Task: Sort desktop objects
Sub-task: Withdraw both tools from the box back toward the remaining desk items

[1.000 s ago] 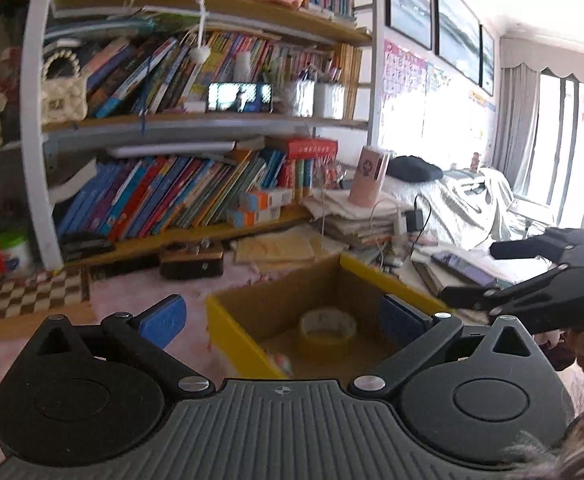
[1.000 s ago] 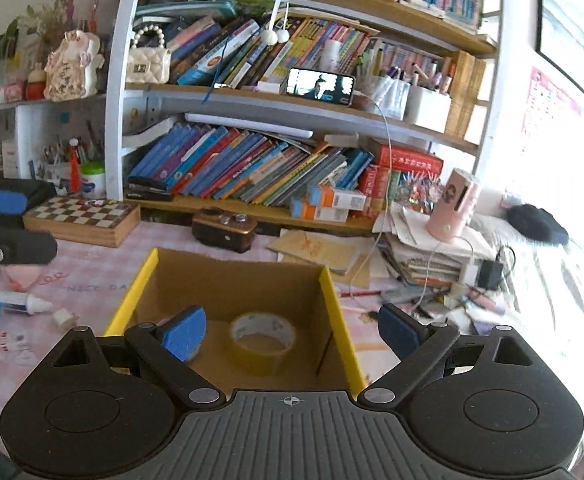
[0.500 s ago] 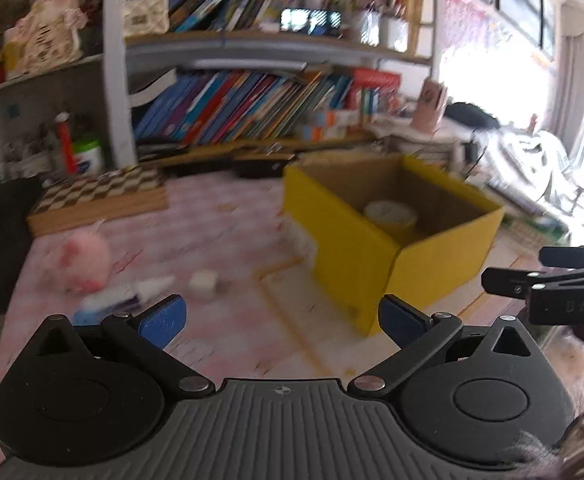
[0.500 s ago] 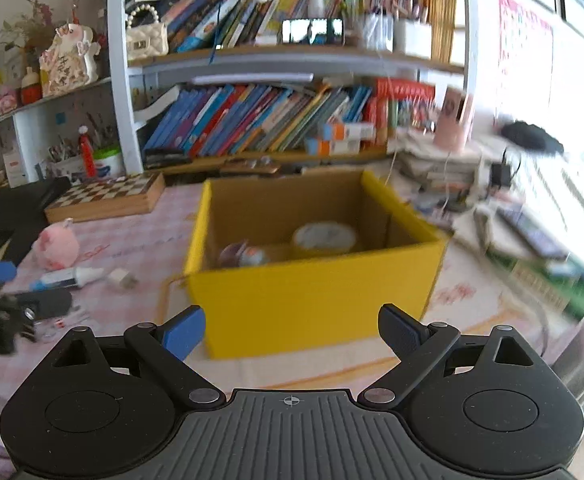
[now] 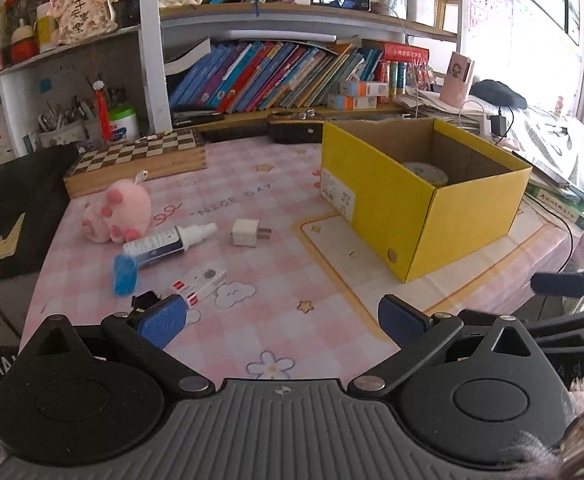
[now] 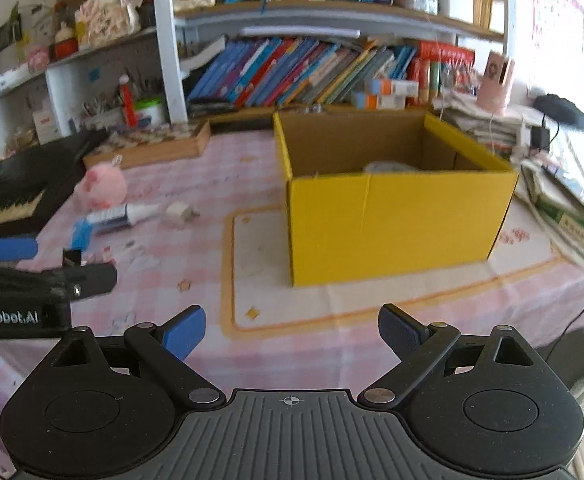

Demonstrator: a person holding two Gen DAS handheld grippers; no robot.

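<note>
A yellow cardboard box stands open on the pink checked tablecloth, with a tape roll inside; it also shows in the right wrist view. Left of it lie a pink plush toy, a spray bottle, a white charger plug, a blue cap, a small white carton and a black clip. My left gripper is open and empty near the table's front edge. My right gripper is open and empty in front of the box.
A chessboard box and a black keyboard lie at the left. Bookshelves fill the back. Books, papers and cables pile up right of the box. A brown case sits behind the box.
Both grippers have pulled back from above the box toward the table's front edge. The left one has swung left, bringing the loose objects into view. Both stay open.
</note>
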